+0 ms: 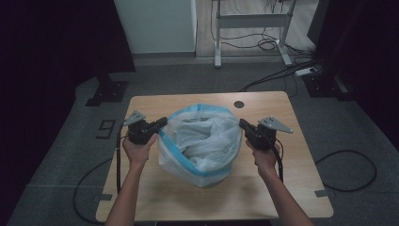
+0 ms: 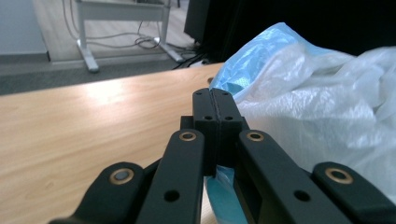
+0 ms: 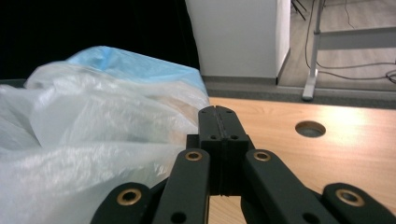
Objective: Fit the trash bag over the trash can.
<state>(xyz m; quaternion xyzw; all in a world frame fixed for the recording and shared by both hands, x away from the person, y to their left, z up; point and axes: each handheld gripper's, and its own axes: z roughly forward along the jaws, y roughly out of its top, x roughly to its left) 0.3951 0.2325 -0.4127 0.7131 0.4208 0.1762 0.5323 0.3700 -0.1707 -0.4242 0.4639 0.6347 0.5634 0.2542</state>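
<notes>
A: Where the wooden table point(image 1: 155, 197) spreads widest, what sits on it?

B: A clear plastic bag point(image 1: 202, 141), mid-table, its blue rim clamped by the left gripper point(image 1: 162, 123); the right gripper point(image 1: 242, 124) jaws together beside it, cable hole point(image 1: 239, 104) behind.

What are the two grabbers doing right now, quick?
Left gripper: fingers shut, pinching the blue rim of the plastic bag.
Right gripper: fingers shut at the bag's other side; whether they hold plastic cannot be told.

clear bag point(image 1: 202, 141) with blue rim, black hand-held grippers point(image 1: 162, 123)
</notes>
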